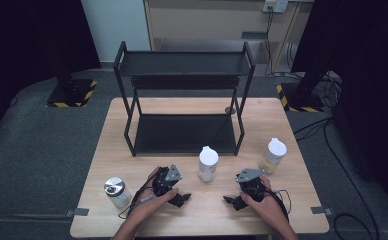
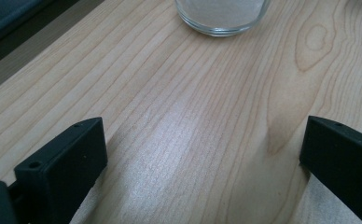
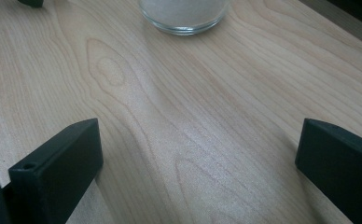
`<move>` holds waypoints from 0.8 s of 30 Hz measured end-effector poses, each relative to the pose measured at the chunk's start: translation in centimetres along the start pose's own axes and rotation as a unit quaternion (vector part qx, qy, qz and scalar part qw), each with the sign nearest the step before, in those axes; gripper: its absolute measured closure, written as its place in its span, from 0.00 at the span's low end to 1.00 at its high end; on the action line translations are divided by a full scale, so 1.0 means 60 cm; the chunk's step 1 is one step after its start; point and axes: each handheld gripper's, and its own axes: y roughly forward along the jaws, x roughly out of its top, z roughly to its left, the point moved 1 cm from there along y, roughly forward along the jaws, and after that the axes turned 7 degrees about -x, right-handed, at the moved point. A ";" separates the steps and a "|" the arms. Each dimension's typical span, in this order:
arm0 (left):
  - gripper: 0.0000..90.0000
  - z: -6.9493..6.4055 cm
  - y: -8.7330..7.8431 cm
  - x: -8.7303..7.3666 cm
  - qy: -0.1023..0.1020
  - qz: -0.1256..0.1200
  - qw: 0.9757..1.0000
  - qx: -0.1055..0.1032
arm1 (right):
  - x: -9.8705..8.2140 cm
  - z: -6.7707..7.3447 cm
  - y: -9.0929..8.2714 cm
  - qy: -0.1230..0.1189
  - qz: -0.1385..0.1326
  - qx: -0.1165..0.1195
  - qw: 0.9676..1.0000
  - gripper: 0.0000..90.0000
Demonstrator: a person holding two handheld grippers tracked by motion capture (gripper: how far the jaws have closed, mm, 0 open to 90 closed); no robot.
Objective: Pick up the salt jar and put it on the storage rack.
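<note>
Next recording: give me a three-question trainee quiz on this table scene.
1. How many jars stand on the table?
2. True or false: the left gripper holds the middle jar.
3. The black shelf rack holds: A) jars B) nothing C) a cup

Key: 1. Three: the metal-lidded jar, the middle jar, the right jar. 2. False; the left gripper and right gripper are open on bare wood. 3. B

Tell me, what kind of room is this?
Probably a lab or studio set up for recording: a wooden table stands between dark curtains, with camera-stand bases marked in yellow and black and cables trailing across grey carpet.
</note>
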 end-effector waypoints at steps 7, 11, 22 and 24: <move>0.00 -0.001 0.000 0.000 -0.002 -0.001 1.000 0.002 | 0.000 0.001 0.000 0.002 0.000 -0.002 1.000 0.01; 0.00 -0.002 0.000 0.000 -0.002 -0.001 1.000 0.003 | 0.000 0.002 -0.001 0.002 0.000 -0.002 1.000 0.01; 0.00 -0.004 0.000 0.000 -0.005 -0.001 1.000 0.005 | 0.000 0.002 -0.001 0.003 0.000 -0.002 1.000 0.01; 0.00 -0.005 0.000 0.000 -0.006 -0.001 1.000 0.006 | 0.000 0.002 -0.001 0.003 0.000 -0.002 1.000 0.01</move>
